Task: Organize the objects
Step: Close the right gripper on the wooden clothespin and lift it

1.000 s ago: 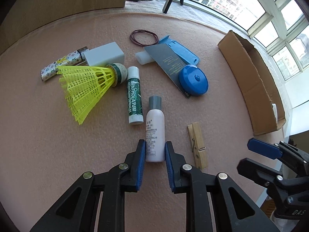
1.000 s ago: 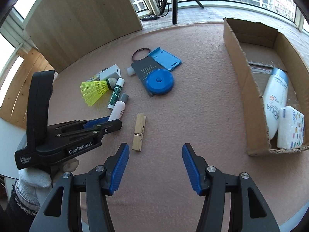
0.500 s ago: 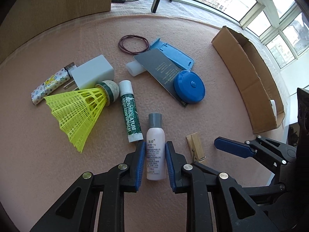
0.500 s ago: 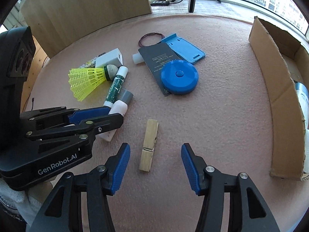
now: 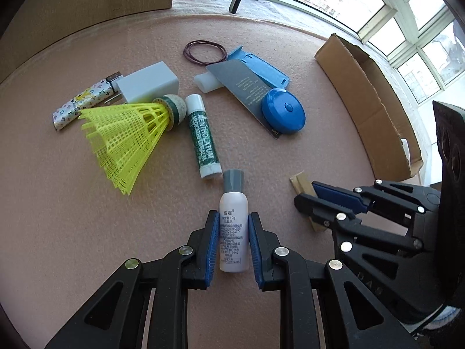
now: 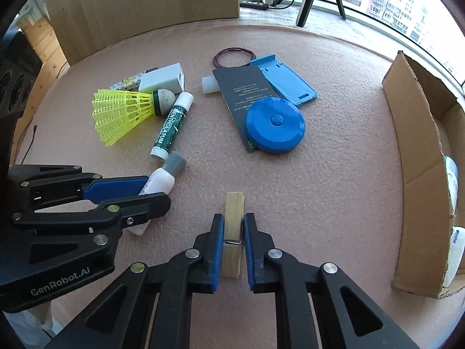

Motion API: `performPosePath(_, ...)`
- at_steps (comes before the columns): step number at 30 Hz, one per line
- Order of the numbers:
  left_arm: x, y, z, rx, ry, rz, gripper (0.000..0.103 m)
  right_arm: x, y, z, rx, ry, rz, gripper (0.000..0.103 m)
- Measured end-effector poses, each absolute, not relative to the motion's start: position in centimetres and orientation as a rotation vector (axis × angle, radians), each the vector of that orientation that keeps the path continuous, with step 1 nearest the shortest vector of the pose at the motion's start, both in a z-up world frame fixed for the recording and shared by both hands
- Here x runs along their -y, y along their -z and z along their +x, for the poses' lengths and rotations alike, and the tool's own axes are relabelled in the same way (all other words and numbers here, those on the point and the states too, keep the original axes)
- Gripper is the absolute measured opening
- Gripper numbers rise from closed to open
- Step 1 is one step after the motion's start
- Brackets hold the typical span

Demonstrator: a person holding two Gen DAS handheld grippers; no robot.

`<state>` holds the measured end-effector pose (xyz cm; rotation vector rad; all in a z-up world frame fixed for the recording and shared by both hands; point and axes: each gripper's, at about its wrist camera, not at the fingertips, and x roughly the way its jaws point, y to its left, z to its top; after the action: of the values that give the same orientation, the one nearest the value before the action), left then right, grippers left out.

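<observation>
A small white bottle [image 5: 234, 232] with a grey cap lies on the pink mat, and my left gripper [image 5: 233, 215] is shut on its body. From the right wrist view the same bottle [image 6: 162, 179] pokes out past the left gripper [image 6: 157, 192]. A wooden clothespin [image 6: 234, 206] lies lengthwise between the blue pads of my right gripper [image 6: 234, 218]. Its jaws are closing and the pads touch the clothespin's sides. In the left wrist view the right gripper [image 5: 308, 195] covers most of the clothespin [image 5: 299, 181].
A cardboard box [image 6: 418, 145] stands at the right with white items inside. Farther back on the mat lie a yellow shuttlecock [image 6: 122, 113], a green lip balm [image 6: 171, 125], a blue tape measure [image 6: 274, 129], a dark card [image 6: 241, 87], a blue holder [image 6: 286, 80], a rubber band [image 6: 232, 56] and a white block [image 6: 162, 80].
The right gripper came in from the right over the clothespin, sank, and closed its wide jaws onto it. The left gripper kept its hold on the bottle.
</observation>
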<state>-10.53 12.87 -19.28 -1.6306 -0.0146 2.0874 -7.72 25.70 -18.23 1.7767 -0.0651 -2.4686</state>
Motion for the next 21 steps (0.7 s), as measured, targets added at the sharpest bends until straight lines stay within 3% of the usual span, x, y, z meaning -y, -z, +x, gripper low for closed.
performPosePath(9,-12.7,18.3,-10.5,0.068,-2.128,-1.605,0.022,-28.7,16.9,-6.2,0.202,2.491,1.749,0.012)
performPosePath(21,-18.6,13.2,-11.5,0.029,-2.146,-1.478,0.022,-34.4,10.3,-4.7,0.252,2.641,1.576,0.012)
